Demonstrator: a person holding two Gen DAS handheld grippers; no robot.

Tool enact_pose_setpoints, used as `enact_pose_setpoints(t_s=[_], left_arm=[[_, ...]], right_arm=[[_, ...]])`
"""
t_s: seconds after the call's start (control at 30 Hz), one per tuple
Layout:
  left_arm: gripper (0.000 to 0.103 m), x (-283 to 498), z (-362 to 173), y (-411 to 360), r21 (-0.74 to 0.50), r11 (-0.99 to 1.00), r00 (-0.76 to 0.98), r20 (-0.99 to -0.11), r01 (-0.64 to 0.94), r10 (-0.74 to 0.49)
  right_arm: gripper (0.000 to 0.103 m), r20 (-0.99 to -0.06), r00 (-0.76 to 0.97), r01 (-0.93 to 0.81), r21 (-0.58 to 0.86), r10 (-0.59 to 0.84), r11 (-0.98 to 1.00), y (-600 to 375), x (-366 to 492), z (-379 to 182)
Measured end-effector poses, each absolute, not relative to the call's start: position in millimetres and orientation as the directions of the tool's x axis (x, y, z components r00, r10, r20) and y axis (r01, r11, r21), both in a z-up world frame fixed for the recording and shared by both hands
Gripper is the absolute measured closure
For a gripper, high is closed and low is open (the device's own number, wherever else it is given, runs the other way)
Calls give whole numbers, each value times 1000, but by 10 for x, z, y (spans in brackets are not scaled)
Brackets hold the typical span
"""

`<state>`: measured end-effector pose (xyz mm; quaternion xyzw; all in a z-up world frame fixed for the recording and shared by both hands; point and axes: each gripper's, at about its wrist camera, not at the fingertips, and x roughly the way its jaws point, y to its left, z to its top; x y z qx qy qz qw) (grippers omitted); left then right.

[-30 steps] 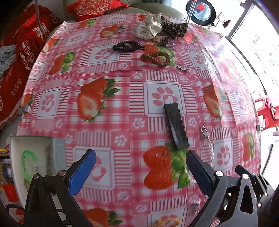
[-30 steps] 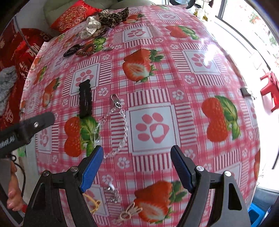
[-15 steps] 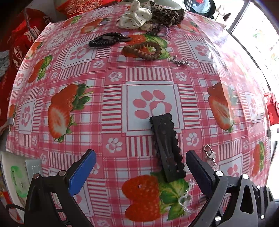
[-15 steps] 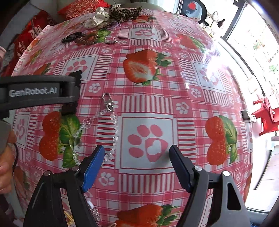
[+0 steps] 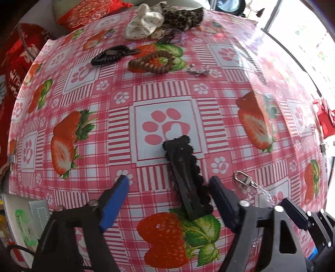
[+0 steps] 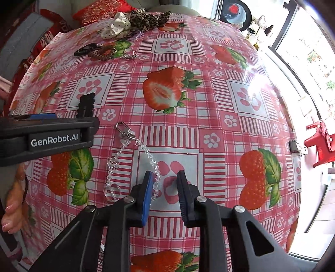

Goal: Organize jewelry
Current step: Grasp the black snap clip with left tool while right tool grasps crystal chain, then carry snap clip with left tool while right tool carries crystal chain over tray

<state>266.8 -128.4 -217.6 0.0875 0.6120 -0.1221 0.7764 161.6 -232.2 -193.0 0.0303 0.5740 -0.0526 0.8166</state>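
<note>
My right gripper (image 6: 163,180) points steeply down at the pink checked oilcloth with strawberry and paw prints (image 6: 209,108). Its jaws have just been closing and now stand narrow but not together. One strand of the clear beaded chain with a silver swivel clasp (image 6: 146,152) runs down into the gap beside the blue pad; I cannot tell whether the pads pinch it. The chain's other strand loops left of the jaws and ends in a clear oval pendant (image 6: 112,191). Both strands meet at the clasp farther up the cloth.

My left gripper (image 5: 167,183) has also just been closing, jaws still well apart. The black scalloped fabric hair clip (image 5: 186,177) lies flat between them: near end close against the dark right finger, blue left finger clear of it. No grip.

Left edge of the left view, below the table rim: a white box (image 5: 12,226) with something green inside, detail blurred.

In the right view, my left gripper's black body crosses over the clip from the left, my hand (image 6: 12,209) below it.

Far side of the cloth, in a loose group:
- black spiral hair tie (image 5: 108,55)
- brown coiled bracelet (image 5: 152,62)
- small silver chain piece (image 5: 197,70), just right of the bracelet
- white dotted scrunchie (image 5: 144,25)
- leopard-print scrunchie (image 5: 182,14), touching the white one
</note>
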Motion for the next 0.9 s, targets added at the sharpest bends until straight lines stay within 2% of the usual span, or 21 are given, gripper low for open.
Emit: enact_pose_setpoints(t_s=[0.13,0.17,0.2,0.23,0.3,0.63,0.9], left_arm=[[40,2615,-2109,-1351,-16,947,226,-970,322,-93],[47,2595,-2095,-1370,-16,946,226,-970,324,-94],[59,2578,-2078,-1378,-20,945,227,-969,328,-99],[66,2568,-2063,-1382,-20,944,228,-968,330,-101],[65,2544,-2010,-1391,-31,942,220,-969,336,-110],[65,2338,-1814,-1071,-74,944,249,-955,322,-160],[65,2157,-1548,-779,-94,947,271,-945,308,-182]], right_arm=[[78,-944,323,93,-37,-66,995,-2272,1685,-1944],[78,-944,321,87,-44,-70,995,-2261,1694,-1943],[78,-945,319,81,-48,-72,996,-2254,1702,-1942],[79,-945,319,82,-45,-69,996,-2253,1704,-1945],[95,-946,321,86,-21,-48,996,-2253,1722,-1949],[95,-924,366,170,180,107,969,-2465,1589,-1788],[95,-913,376,200,247,159,948,-2497,1499,-1628]])
